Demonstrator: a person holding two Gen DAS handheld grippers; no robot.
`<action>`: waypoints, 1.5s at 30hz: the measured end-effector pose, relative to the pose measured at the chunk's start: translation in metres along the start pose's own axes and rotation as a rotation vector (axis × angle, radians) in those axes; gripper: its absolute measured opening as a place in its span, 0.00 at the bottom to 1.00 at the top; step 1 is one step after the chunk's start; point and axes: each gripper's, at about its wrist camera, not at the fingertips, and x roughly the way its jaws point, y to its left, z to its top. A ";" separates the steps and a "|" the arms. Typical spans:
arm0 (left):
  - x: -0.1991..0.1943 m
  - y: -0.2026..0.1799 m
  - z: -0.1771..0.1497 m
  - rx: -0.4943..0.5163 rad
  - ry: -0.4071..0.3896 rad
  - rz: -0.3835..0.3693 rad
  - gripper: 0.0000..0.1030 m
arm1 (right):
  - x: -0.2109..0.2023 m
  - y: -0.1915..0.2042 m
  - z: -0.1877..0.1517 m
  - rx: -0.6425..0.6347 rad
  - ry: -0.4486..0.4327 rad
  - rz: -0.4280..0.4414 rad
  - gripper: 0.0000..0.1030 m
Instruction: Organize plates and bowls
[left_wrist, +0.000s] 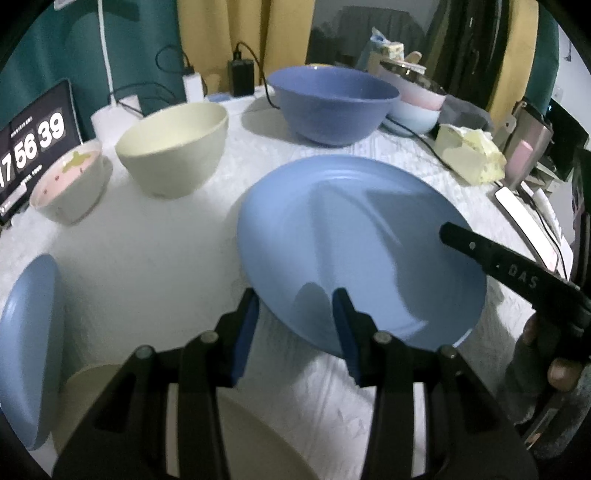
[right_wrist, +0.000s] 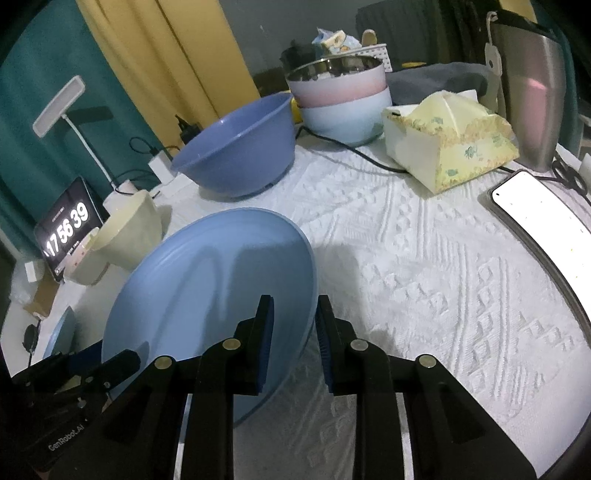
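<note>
1. The left gripper (left_wrist: 293, 301) has its two blue-padded jaws apart, straddling the near rim of a large light blue plate (left_wrist: 354, 240). The pads do not visibly press on the rim.
2. The right gripper (right_wrist: 293, 314) has its jaws apart by a narrower gap, placed on either side of the same plate's right edge. Whether the pads touch the rim cannot be told.
3. The plate lies tilted on a white textured tablecloth (right_wrist: 443, 277), between the two grippers.
4. Behind the plate stands a cream bowl (left_wrist: 173, 146), and left of that a small pink-lined bowl (left_wrist: 70, 181).
5. Further back is a big blue bowl (left_wrist: 332, 103), with a stack of pink and pale blue bowls (right_wrist: 341, 99) just beside it.
6. A second blue plate (left_wrist: 29, 347) sits at the left edge, and a cream plate (left_wrist: 255, 435) lies under the left gripper.
7. A tissue box (right_wrist: 450, 147), a phone (right_wrist: 535, 218) and a clock display (left_wrist: 33, 144) sit around the table's edges.
</note>
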 end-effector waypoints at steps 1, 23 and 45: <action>0.001 0.000 -0.001 0.002 0.007 0.002 0.42 | 0.001 0.001 0.000 -0.003 0.005 -0.002 0.26; -0.045 0.010 -0.017 0.002 -0.065 -0.010 0.47 | -0.021 0.017 -0.005 -0.084 -0.066 -0.070 0.37; -0.098 0.072 -0.039 -0.098 -0.200 0.081 0.47 | -0.049 0.103 -0.020 -0.262 -0.092 0.046 0.37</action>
